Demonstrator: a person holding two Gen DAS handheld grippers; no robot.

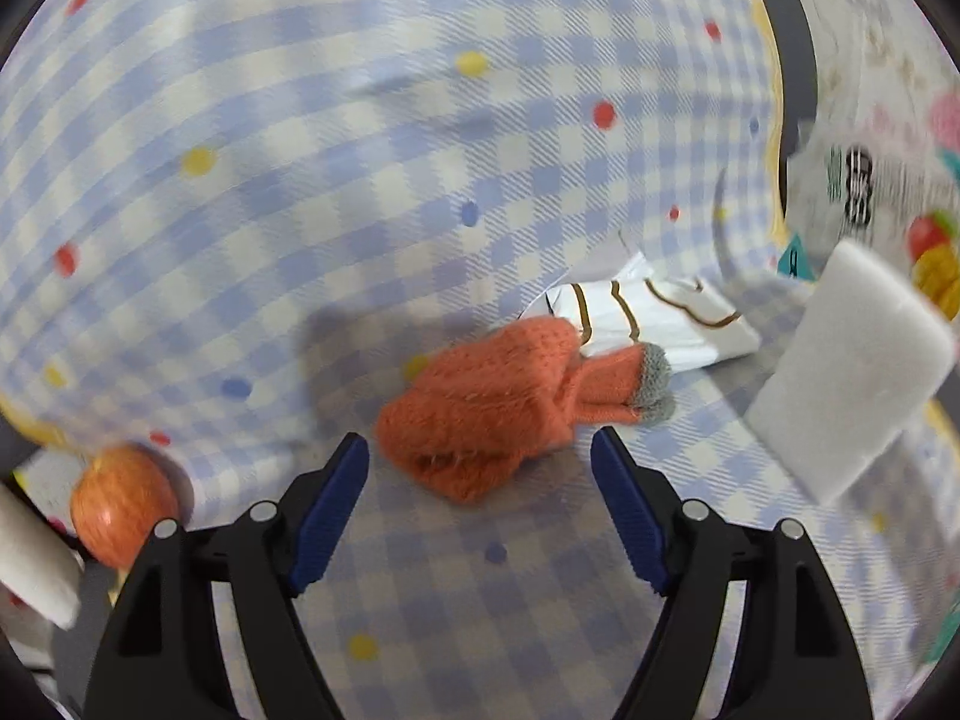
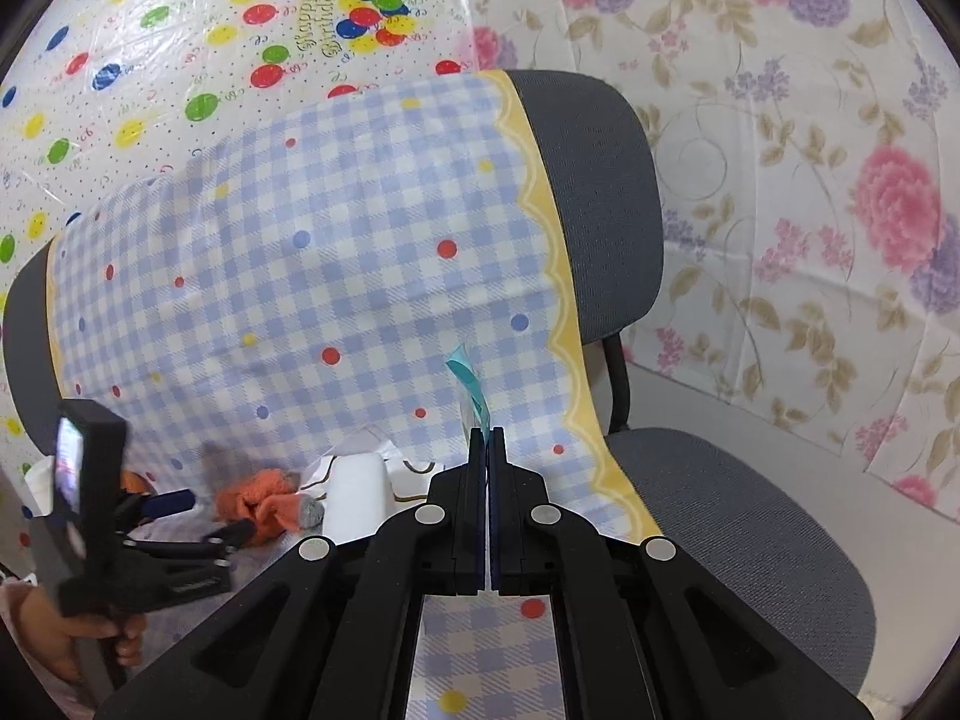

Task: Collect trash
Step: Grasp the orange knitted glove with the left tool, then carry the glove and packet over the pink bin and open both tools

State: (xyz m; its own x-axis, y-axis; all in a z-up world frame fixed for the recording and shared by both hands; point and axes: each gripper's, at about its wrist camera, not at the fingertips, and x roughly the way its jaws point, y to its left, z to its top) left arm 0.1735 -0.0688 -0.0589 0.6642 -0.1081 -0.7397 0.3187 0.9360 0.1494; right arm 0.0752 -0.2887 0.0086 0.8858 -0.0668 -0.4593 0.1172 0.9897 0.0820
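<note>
At the centre of the left wrist view, an orange knitted glove (image 1: 498,402) lies on the blue checked cloth (image 1: 336,180), partly overlapping a white wrapper with brown lines (image 1: 648,318) behind it. A white foam block (image 1: 840,372) fills the right side, blurred, and an apple (image 1: 123,504) sits at the lower left edge. The left tongs (image 1: 480,456) stand wide apart with nothing between the blue pads, the glove just ahead of them. In the right wrist view the cloth drapes over a grey chair (image 2: 720,510), floral sheeting behind. The right tongs (image 2: 487,435) are pinched tight on a thin teal scrap of wrapper (image 2: 471,387), which sticks up from the tips at frame centre.
</note>
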